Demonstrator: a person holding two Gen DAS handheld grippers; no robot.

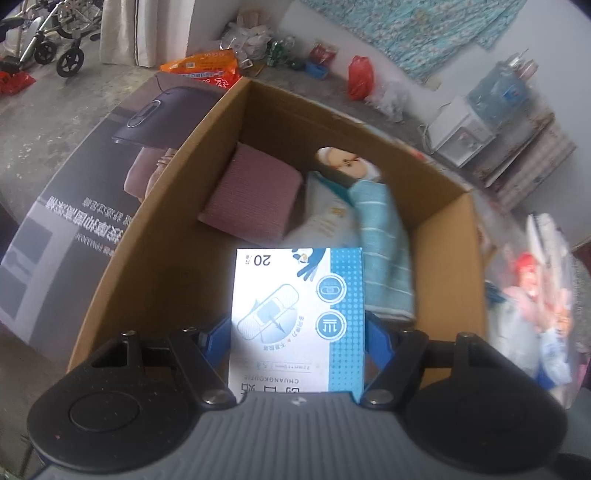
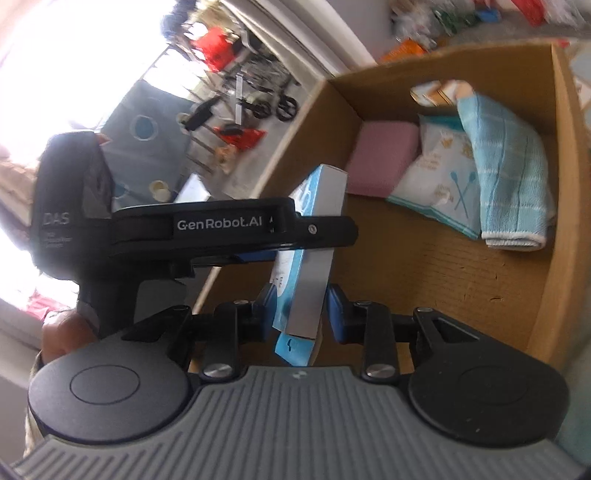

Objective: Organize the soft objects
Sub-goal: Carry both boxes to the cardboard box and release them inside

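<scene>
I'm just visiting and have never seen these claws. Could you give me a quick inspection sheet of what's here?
Surface: bare concrete floor.
Job's things: open carton holding a pink pad, swab pack and blue towel; plaster box held over it.
Clutter: orange bag, red bag, clear bag of blurred items.
Grippers: left claw grips the plaster box's wide sides; right claw grips its thin sides.
Cables: nothing seen.
Surroundings: wheelchair, floral cloth on the wall.
</scene>
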